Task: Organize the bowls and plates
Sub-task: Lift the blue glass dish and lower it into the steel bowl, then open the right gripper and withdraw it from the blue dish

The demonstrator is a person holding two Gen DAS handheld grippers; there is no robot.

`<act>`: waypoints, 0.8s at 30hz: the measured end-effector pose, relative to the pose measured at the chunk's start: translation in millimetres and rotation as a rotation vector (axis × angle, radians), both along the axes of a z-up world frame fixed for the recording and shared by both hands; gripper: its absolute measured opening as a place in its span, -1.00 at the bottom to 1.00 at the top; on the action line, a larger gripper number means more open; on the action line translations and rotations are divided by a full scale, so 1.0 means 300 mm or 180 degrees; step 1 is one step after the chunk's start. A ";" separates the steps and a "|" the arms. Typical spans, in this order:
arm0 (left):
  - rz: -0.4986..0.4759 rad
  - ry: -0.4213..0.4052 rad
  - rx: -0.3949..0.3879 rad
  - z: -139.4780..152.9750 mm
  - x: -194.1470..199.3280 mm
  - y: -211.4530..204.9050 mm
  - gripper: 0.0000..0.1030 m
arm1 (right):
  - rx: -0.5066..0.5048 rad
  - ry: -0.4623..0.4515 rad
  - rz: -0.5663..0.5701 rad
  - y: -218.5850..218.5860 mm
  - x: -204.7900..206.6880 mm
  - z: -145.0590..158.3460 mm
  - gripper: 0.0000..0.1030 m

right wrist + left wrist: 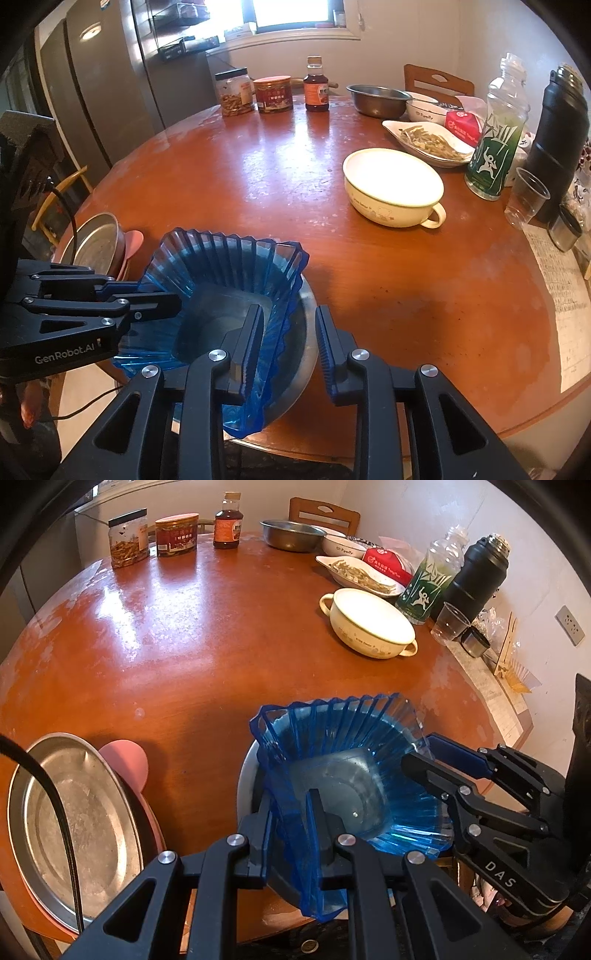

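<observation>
Left tool (291, 834) pinches the blue fluted plastic bowl (343, 771); right tool (286, 347) straddles its rim, unclamped. Light, slippery; grip the rim.

Translucent blue plastic, ribbed and glossy, forms the fluted bowl (343, 771) sitting in a dull brushed-metal basin (299, 347). My bench (192, 638) is varnished reddish wood, shiny under the window glare but scuffed and worn pale in patches. Beside it, a scratched matt steel plate (74, 812) lies on smooth pink plastic (127, 762). The cream handled bowl (369, 624) looks glazed. My left tool (291, 834) is matt black plastic with bright metal rivets.
</observation>
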State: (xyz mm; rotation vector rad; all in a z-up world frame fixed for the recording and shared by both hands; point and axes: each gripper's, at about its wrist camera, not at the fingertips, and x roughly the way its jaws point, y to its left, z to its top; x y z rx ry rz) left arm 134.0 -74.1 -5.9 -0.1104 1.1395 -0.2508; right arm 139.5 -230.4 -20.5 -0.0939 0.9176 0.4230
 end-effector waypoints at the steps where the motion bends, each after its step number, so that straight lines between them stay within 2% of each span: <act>1: 0.0003 -0.0008 -0.0011 0.002 0.000 0.002 -0.69 | -0.0004 -0.0002 -0.0002 0.000 0.000 0.000 -0.42; 13: 0.0013 -0.0071 -0.0046 0.022 -0.013 0.013 -0.58 | 0.0030 0.0022 -0.0016 -0.007 0.006 -0.001 -0.35; 18: 0.0000 -0.0131 -0.0042 0.039 -0.020 0.004 -0.32 | 0.0076 0.0020 -0.0024 -0.012 0.006 0.002 -0.27; 24: 0.0005 -0.0176 -0.0024 0.054 -0.028 -0.005 -0.28 | 0.0110 0.0000 -0.0050 -0.023 -0.001 0.010 -0.25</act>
